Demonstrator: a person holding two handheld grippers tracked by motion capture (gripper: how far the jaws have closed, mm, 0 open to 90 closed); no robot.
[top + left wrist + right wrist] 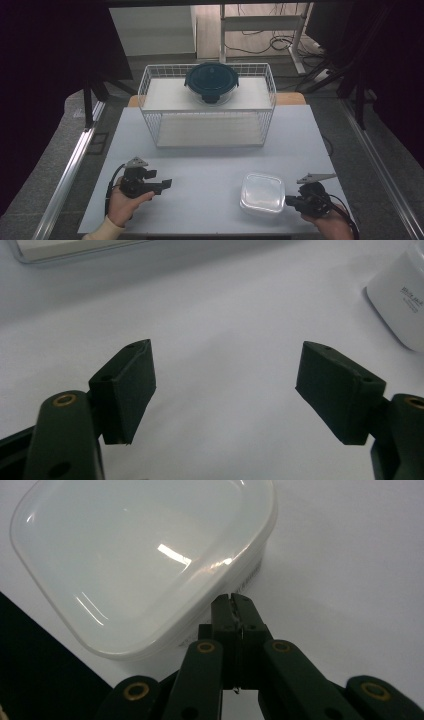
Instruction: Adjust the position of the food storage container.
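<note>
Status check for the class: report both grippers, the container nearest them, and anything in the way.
Left gripper open, empty. Right gripper shut, beside the square translucent plastic container. Nothing between them.

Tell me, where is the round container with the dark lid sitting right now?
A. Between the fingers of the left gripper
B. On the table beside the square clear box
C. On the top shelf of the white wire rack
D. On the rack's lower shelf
C: in the high view the round container rests on the top shelf of the white wire rack, far from both grippers.
</note>
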